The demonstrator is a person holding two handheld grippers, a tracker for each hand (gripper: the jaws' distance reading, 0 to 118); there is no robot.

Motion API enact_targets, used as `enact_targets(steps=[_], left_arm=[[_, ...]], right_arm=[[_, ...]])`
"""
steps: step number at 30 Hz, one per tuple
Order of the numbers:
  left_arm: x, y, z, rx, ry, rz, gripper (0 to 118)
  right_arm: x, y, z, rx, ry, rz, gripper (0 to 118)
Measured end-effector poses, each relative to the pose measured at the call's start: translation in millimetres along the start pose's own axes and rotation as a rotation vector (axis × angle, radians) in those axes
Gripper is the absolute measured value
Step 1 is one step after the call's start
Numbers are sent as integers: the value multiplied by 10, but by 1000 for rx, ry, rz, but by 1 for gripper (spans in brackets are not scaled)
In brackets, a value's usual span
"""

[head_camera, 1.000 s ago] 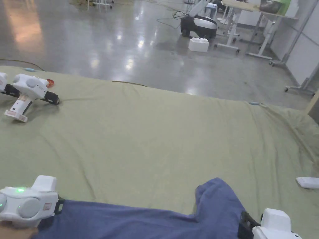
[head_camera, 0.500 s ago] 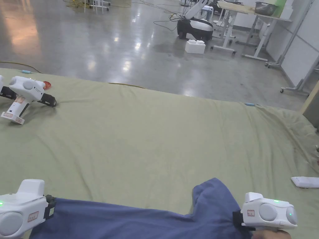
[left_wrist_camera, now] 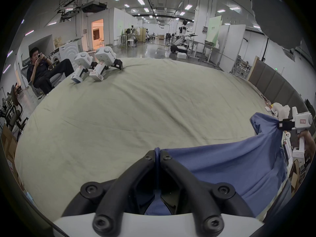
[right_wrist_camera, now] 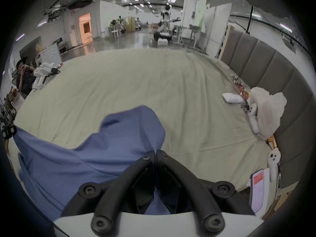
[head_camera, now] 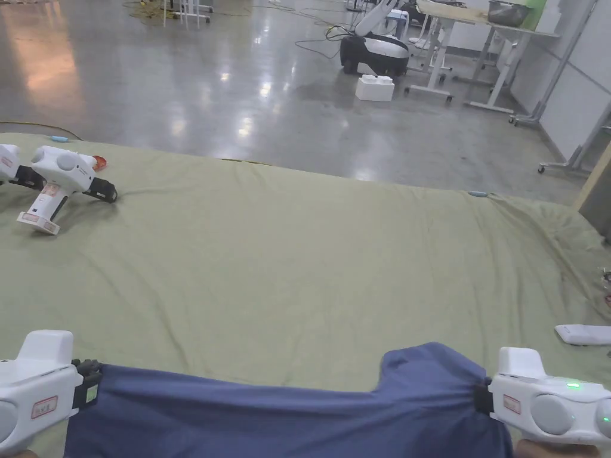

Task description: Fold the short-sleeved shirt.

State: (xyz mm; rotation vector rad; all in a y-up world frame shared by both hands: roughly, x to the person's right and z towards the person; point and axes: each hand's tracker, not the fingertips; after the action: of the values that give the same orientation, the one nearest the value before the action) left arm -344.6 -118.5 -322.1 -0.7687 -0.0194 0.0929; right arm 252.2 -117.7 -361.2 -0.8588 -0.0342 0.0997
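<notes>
Blue shirt (head_camera: 286, 417) lies at the near edge of the green sheet (head_camera: 310, 262), stretched between both grippers. Left gripper (left_wrist_camera: 158, 155) clamps its left end, right gripper (right_wrist_camera: 154, 152) clamps the right end by the sleeve. Since half a second ago the grippers sit wider apart and the shirt is pulled tauter.

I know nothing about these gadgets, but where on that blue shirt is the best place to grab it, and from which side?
Probably at its two outer ends, one from each side, as now: the left gripper and the right gripper each have their jaws shut on a bunched edge of the blue shirt. Held this way, the cloth spans taut between them over the green sheet, which suits laying it flat for folding.
</notes>
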Motion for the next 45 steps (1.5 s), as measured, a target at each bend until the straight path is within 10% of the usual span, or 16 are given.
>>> enact_targets(steps=[13,22,31,33,36,45], left_arm=[[-237,-582,905,76,-75,8,0],[-62,-1275,862,-180,20,-72,0],[-68,-1452,575,-267,74,-126,5],[-68,-1404,616,-262,85,-119,20],[-130,-1309,755,-159,79,-45,68],[442,-814,946,211,100,-66,83]], right_arm=[[53,-900,1422,68,15,63,0],[-137,-1816,1317,-111,-38,194,0],[-184,-2071,1045,-176,-52,132,1],[-211,-2059,1078,-157,-56,121,15],[-266,-1943,1258,-81,-127,170,97],[-737,-1218,1617,390,-105,87,102]])
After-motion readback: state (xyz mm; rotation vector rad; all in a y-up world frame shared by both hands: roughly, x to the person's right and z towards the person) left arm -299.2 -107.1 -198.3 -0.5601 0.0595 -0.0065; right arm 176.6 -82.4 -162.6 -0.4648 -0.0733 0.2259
